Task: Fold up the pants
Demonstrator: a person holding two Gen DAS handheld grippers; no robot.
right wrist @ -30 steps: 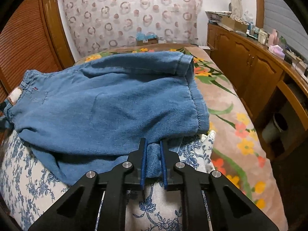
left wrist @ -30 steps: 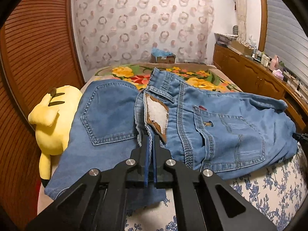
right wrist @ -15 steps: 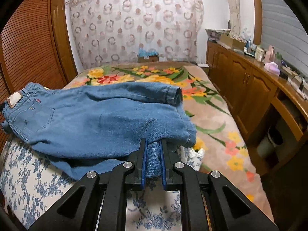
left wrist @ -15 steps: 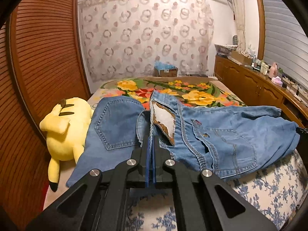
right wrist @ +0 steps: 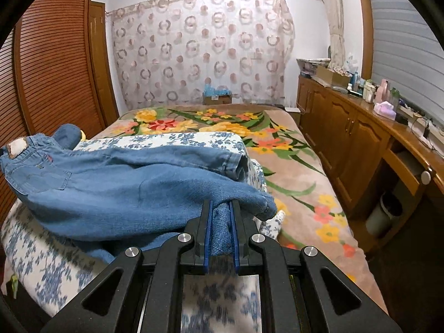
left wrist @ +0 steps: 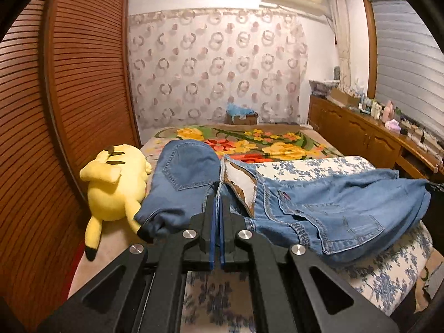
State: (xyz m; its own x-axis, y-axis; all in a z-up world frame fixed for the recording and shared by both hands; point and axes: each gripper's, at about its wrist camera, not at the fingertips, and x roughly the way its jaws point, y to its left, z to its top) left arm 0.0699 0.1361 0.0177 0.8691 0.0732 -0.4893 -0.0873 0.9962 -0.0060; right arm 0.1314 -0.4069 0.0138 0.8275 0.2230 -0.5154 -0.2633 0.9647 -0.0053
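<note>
Blue denim pants lie across a white, blue-flowered cushion on the bed. My left gripper is shut on the waistband beside the brown and white label, and the seat with a back pocket bunches up to its left. In the right wrist view the pants stretch leftward, legs folded over each other. My right gripper is shut on a thick fold of the leg end. The label shows at the far left.
A yellow plush toy lies left of the pants by the slatted wooden doors. A flowered blanket covers the bed beyond. Wooden cabinets with clutter on top run along the right. A cardboard box stands by the curtain.
Both grippers have pulled back toward me with the pants. The denim slid nearer the cushion's front edge, baring more of the cushion and flowered blanket behind. The seat crumpled on the left.
</note>
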